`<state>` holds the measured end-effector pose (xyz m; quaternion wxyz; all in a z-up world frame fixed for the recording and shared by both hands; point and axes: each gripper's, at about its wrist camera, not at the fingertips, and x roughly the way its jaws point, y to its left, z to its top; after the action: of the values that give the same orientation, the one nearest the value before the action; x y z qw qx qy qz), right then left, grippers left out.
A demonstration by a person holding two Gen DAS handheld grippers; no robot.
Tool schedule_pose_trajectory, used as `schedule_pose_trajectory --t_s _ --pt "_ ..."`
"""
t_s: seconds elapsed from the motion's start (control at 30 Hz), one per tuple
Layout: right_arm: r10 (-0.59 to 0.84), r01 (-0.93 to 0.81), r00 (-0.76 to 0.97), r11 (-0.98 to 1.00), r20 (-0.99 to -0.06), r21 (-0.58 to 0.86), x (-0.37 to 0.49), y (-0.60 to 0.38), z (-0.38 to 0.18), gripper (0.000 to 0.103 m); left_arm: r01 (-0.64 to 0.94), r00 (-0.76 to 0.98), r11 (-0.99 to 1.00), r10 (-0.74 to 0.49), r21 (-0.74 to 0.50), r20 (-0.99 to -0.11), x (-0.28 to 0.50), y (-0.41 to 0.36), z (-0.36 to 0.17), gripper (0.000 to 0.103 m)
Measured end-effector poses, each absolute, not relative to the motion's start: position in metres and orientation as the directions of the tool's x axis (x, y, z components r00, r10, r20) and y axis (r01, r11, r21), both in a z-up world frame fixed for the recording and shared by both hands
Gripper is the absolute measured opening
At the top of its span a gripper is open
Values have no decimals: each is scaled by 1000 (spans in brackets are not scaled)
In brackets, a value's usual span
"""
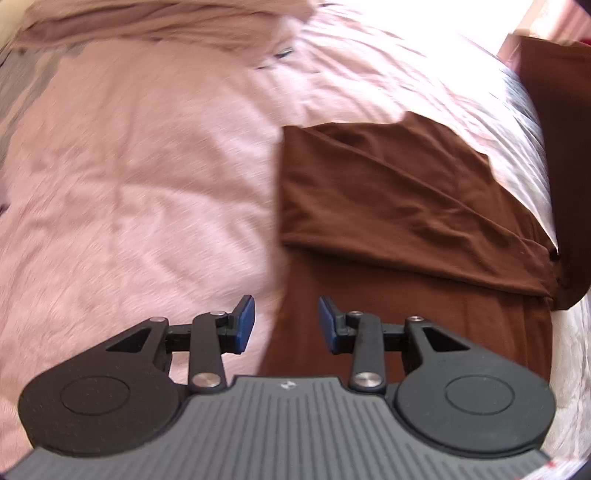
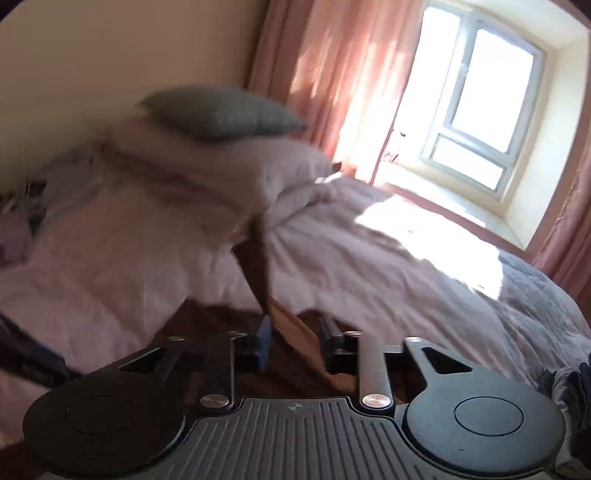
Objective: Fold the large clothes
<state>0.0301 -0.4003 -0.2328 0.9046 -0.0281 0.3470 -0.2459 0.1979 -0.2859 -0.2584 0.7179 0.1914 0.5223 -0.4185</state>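
A dark brown garment (image 1: 399, 206) lies partly folded on the pink bedspread (image 1: 140, 192), with one flap laid over its lower part. My left gripper (image 1: 286, 325) hovers open over the garment's left edge, its blue pads (image 1: 245, 323) holding nothing. At the far right of the left wrist view, a part of the brown cloth (image 1: 557, 147) hangs raised off the bed. In the right wrist view, my right gripper (image 2: 295, 343) has its jaws narrowed on a bunched ridge of the brown garment (image 2: 291, 332). That ridge stretches taut away toward the bed.
A heap of dusty pink fabric (image 1: 166, 26) lies at the far end of the bed. A grey pillow (image 2: 221, 110) tops the piled bedding (image 2: 177, 177). Pink curtains (image 2: 332, 74) and a bright window (image 2: 484, 96) stand beyond the bed. Grey blanket (image 2: 535, 295) covers the right side.
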Motion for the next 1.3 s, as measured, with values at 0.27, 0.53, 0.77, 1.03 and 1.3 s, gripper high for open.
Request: schedule_pose_trajectory --t_s 0.27,0.53,0.77,1.03,1.3 --pt "-382 536 413 836 -827 -119 -38 -421 -301 37 783 75 594 -386 -186 -919 216 -268 -276 33" --pt "-490 785 172 592 -855 -181 -140 -504 -310 37 815 47 528 -470 -238 -881 213 -335 -285 33" --pt "-486 889 144 446 -862 -103 -181 -531 -315 37 885 138 454 -465 -102 -875 216 -412 -306 43" --pt "-491 886 151 453 -858 -104 -185 -532 -317 37 917 128 390 -497 -89 -858 208 -435 -305 0" --pt "-498 865 142 483 -856 -137 -169 -542 -325 37 902 280 432 -563 11 -777 208 -388 -278 0"
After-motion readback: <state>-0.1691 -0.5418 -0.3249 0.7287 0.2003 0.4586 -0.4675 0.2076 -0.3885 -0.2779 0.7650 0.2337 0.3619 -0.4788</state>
